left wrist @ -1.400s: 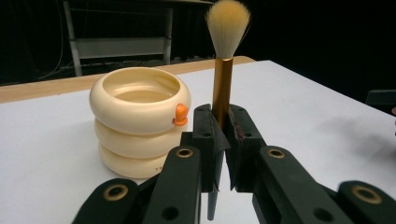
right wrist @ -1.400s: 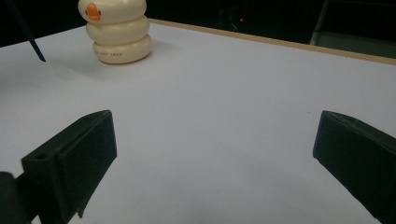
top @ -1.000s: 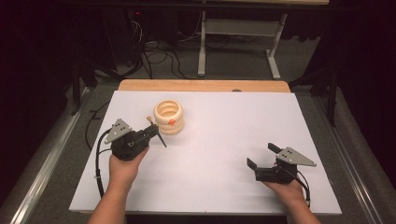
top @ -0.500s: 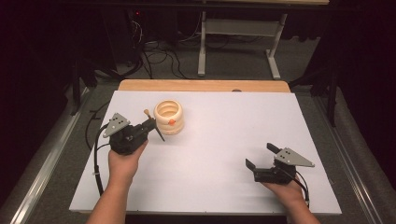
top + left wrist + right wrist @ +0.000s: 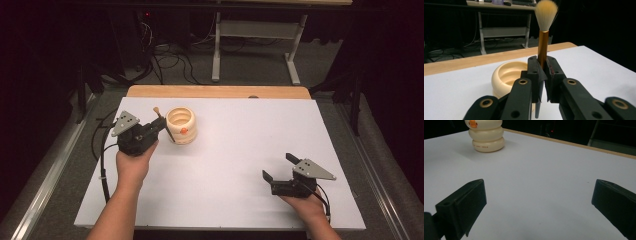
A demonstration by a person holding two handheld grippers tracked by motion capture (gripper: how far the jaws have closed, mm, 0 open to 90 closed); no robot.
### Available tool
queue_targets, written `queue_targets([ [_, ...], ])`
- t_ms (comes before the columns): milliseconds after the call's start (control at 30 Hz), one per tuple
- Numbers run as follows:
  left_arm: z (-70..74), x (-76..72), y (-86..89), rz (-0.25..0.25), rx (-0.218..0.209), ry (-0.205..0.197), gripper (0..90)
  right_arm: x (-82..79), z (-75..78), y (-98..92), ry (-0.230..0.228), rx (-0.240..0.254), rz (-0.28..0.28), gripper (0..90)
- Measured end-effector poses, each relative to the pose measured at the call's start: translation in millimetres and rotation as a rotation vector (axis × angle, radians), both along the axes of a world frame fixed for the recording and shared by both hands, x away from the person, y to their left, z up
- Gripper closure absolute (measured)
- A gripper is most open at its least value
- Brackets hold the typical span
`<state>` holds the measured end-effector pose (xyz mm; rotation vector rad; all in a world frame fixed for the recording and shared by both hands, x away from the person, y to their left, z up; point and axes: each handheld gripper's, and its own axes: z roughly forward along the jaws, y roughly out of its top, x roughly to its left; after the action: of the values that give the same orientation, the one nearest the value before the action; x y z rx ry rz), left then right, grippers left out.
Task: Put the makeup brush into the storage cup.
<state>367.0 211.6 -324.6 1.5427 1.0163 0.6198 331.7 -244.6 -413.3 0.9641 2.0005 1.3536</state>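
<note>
A cream ribbed cup (image 5: 181, 125) with a small orange mark stands on the white table (image 5: 240, 150) at the back left; it is seen too as the cup (image 5: 509, 75) and the cup (image 5: 487, 135). My left gripper (image 5: 159, 127) sits just left of the cup, shut on a brush (image 5: 543, 45) with a gold ferrule and pale bristles pointing up. The brush (image 5: 161, 119) stands nearly upright beside the cup's rim. My right gripper (image 5: 280, 167) rests low at the front right, open, with nothing between its fingers (image 5: 464, 202).
A wooden strip (image 5: 215, 91) runs along the table's far edge. Beyond it are a desk frame (image 5: 255, 45) and cables on the floor. A black cable (image 5: 102, 155) trails from the left gripper off the table's left side.
My left gripper has lifted a little and moved toward the cup, carrying the brush. The right gripper has stayed where it was.
</note>
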Motion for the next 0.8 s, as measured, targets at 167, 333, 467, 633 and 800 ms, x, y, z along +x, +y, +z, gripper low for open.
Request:
queue_targets([
  [167, 10.9, 3.4, -2.5, 0.007, 0.011, -0.017, 83.4, -0.3, -0.3, -1.2, -0.004, 0.001, 0.0, 0.9],
  [333, 19.8, 9.0, -3.3, 0.017, 0.013, -0.025, 83.4, -0.9, 0.3, -2.0, -0.002, 0.007, 0.001, 0.9],
  [467, 22.9, 14.8, -4.5, 0.023, 0.017, -0.023, 83.4, -0.8, 0.2, -1.8, -0.003, 0.007, 0.003, 0.9],
  [633, 26.3, 21.7, -6.0, 0.033, 0.017, -0.026, 83.5, -1.1, 0.0, -2.2, 0.001, 0.005, -0.002, 0.9],
  [800, 25.9, 27.6, -9.0, 0.046, 0.018, -0.024, 83.5, -0.9, -0.2, -2.2, -0.001, 0.005, 0.0, 0.9],
])
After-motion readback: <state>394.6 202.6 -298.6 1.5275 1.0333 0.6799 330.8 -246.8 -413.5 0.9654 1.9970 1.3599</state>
